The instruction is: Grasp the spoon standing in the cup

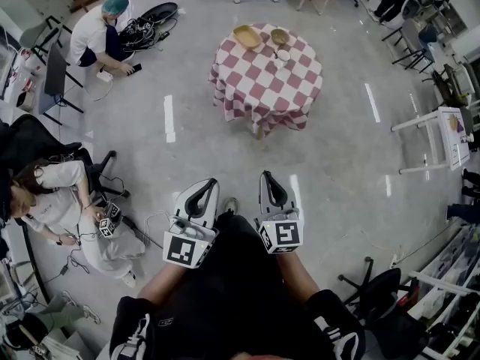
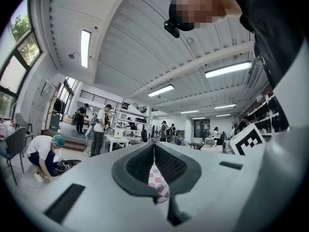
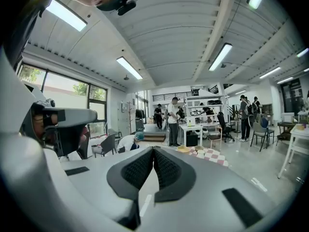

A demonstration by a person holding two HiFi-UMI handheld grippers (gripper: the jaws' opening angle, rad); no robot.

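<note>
We're in a big open lab hall. Strip lights (image 3: 128,67) overhead, white workbenches (image 3: 192,128) far back, cables (image 1: 144,25) on the floor (image 1: 352,148).

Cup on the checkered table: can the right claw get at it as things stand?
Probably not: the right claw, shut, is held close to the person, and open floor separates it from the table bearing the cup. Nothing blocks the path, though.

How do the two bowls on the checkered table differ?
The larger bowl is pale yellow and wide; the smaller bowl is darker, tan-brown. The larger bowl sits at the table's far-left edge in the head view; the smaller bowl sits to its right, just beyond the white cup. Both are round, upright and on the table's far side.
</note>
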